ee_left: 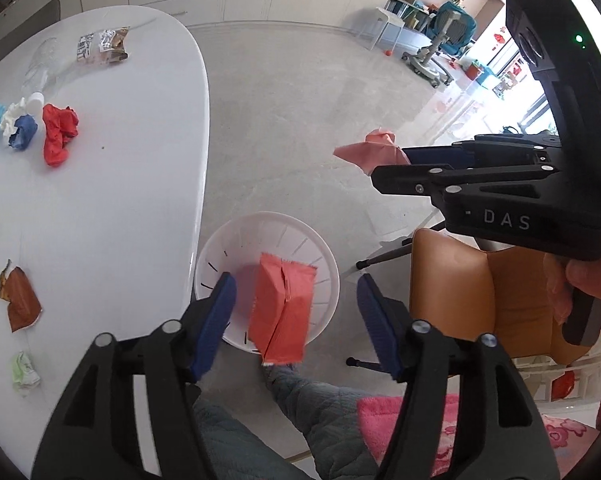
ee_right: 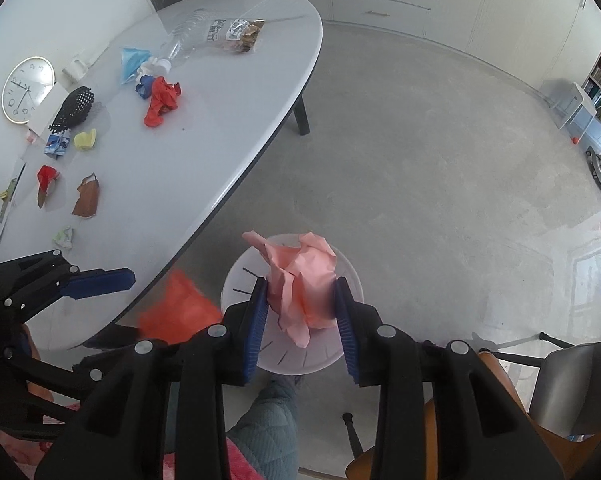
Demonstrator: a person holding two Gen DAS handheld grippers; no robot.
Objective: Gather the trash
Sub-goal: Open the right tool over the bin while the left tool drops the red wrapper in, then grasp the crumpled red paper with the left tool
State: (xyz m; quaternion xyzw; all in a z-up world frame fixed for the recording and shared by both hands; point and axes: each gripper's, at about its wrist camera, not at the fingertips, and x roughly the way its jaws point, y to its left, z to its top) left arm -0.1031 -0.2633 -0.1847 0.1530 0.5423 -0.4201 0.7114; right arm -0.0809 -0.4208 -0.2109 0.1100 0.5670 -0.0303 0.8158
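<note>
A white slotted waste basket (ee_left: 220, 248) stands on the floor by the table; it also shows in the right wrist view (ee_right: 352, 280). My left gripper (ee_left: 296, 316) is open above it, and an orange-red paper (ee_left: 282, 308) hangs free between its fingers, over the basket. The same paper is a blur in the right wrist view (ee_right: 180, 312). My right gripper (ee_right: 300, 312) is shut on a crumpled pink paper (ee_right: 304, 280) above the basket. The right gripper (ee_left: 380, 168) with the pink paper (ee_left: 370, 150) also shows in the left wrist view.
The white oval table (ee_left: 120, 200) carries crumpled red paper (ee_left: 58, 132), blue and white scraps (ee_left: 20, 128), a brown wrapper (ee_left: 20, 300), a green scrap (ee_left: 24, 370), a plastic bottle (ee_right: 188, 36), a snack bag (ee_left: 104, 46) and a clock (ee_right: 26, 88). An orange chair (ee_left: 480, 292) stands right.
</note>
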